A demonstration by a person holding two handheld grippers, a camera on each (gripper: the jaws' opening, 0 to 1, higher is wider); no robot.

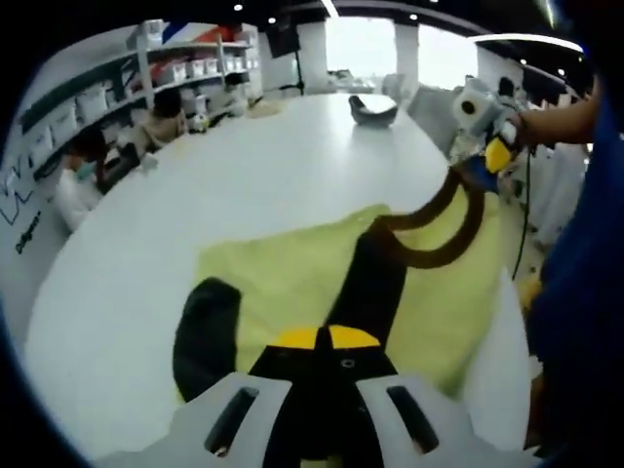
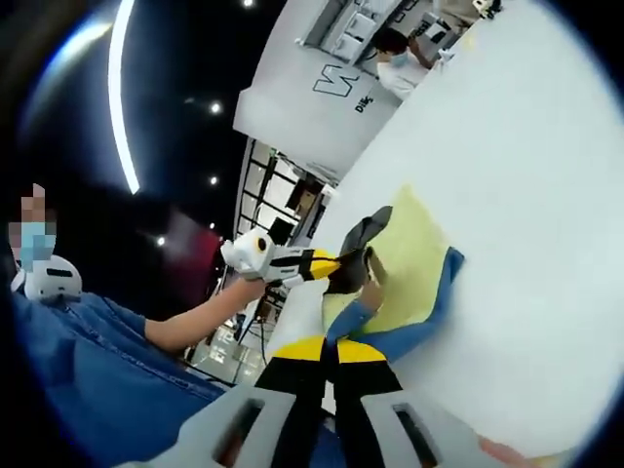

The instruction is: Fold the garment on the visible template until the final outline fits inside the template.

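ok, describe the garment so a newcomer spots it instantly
Start at the big white table, then its near edge, where a pale yellow template lies. The garment is the dark strip across it, pinched by both grippers; nothing else there is dark with a blue lining.

The left gripper view is looking low and close across the table [image 1: 244,166]; the right gripper view is rolling steeply sideways, both sharing the yellow template [image 1: 292,263].

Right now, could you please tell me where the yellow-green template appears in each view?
Left gripper view: the yellow-green template lies low centre, under the dark garment.
Right gripper view: the yellow-green template sits mid-frame, just above the jaws.
Shared landmark: the white table beneath it.
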